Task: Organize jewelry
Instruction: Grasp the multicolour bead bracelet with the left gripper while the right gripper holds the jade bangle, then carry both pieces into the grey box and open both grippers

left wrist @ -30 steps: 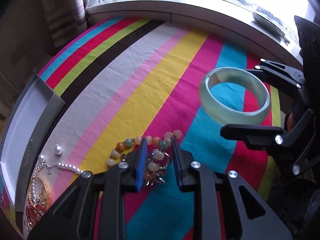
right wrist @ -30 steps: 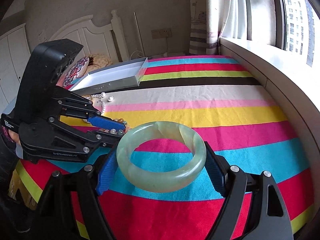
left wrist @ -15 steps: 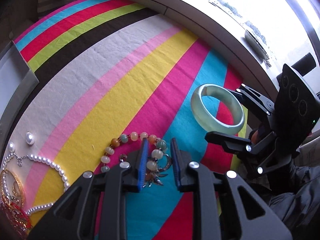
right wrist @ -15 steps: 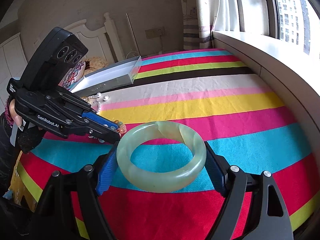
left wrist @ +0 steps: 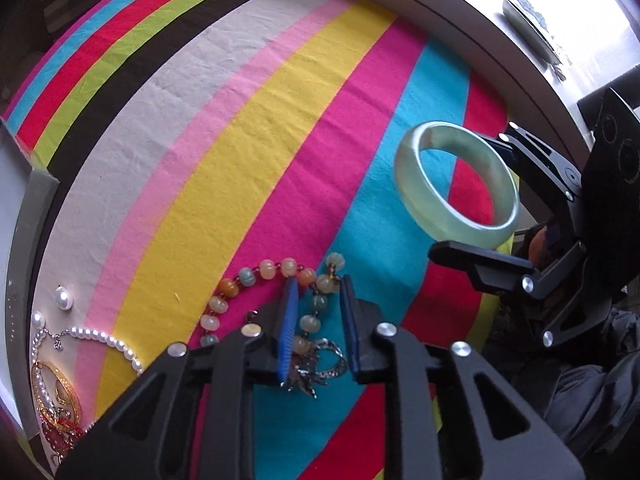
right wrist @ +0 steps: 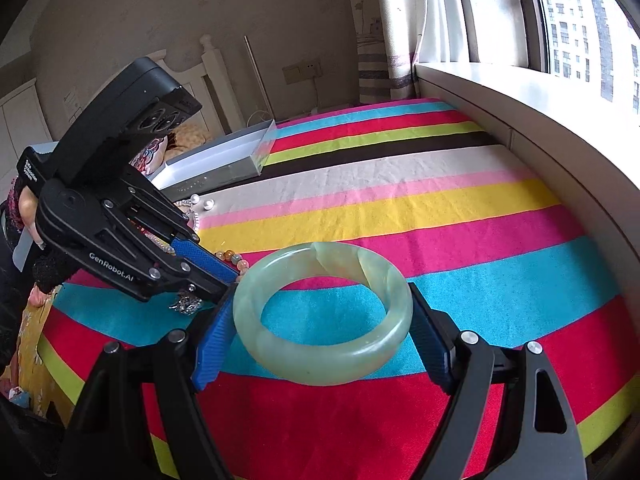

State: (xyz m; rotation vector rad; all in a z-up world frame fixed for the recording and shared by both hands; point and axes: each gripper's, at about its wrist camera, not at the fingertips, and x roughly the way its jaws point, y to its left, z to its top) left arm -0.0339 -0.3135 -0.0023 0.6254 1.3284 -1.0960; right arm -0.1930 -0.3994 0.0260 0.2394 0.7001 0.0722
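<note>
the right gripper (right wrist: pixel 322 334) clamps a jade bangle (right wrist: pixel 322 314) aloft for sorting, while beside the bangle the left gripper (left wrist: pixel 318 320), jaws parted, straddles a beaded bracelet (left wrist: pixel 260 280) on the striped cloth (left wrist: pixel 240 128).

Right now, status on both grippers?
Right gripper shut on pale green jade bangle, lifted. Left gripper open, straddling pastel beaded bracelet. Nothing between them.
</note>
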